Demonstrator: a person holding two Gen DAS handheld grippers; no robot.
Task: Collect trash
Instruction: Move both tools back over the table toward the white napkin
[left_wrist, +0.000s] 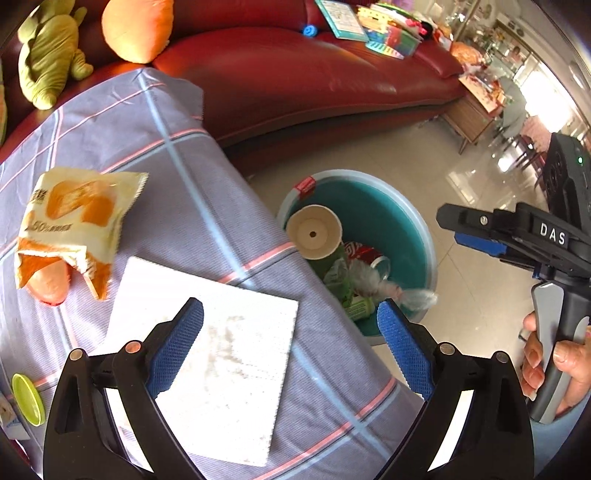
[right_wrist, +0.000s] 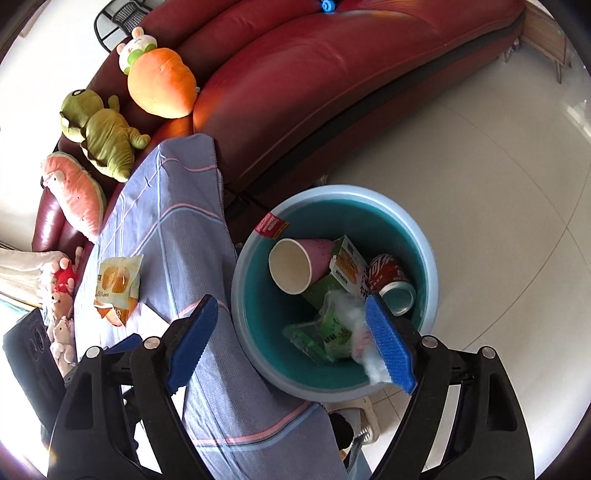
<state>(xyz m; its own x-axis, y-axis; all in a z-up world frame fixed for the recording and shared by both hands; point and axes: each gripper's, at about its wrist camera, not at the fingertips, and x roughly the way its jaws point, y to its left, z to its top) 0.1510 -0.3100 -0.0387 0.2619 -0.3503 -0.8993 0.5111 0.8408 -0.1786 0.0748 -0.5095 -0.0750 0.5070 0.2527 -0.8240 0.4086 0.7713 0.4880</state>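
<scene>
Where the cloth-covered desk (right_wrist: 192, 236) ends, a round teal bin (right_wrist: 424, 258) with a pale blue rim stands on the tiled floor (right_wrist: 480, 166), just beside the desk and in front of a red leather sofa (right_wrist: 332, 74). Inside it lie a paper cup (right_wrist: 295, 266) on its side, pink outside and cream within, a green carton (right_wrist: 345, 269) leaning against the cup, a red soda can (right_wrist: 391, 280), a green wrapper (right_wrist: 325, 332) and a crumpled clear plastic bag (right_wrist: 360, 328) at the near rim. A red label (right_wrist: 272, 225) is stuck on the rim's inner edge.

On the desk's blue-grey checked cloth rests a yellow-and-orange snack wrapper (left_wrist: 74, 221), torn open and crinkled, printed with a picture of bread. Near it lies a white paper napkin (left_wrist: 207, 369), flat, square and smudged with grey stains. A lime-green lid (left_wrist: 27, 398) sits at the desk's left edge.

The left claw (left_wrist: 291, 347) hangs over the napkin with its blue-padded fingers wide apart, holding nothing. The right claw (right_wrist: 291, 343) hovers over the desk edge and the bin, its fingers likewise spread and empty; the plastic bag lies against its right pad, though whether they touch cannot be told. A green frog plush (right_wrist: 99, 136) and an orange carrot plush (right_wrist: 162, 85) sit on the sofa.
</scene>
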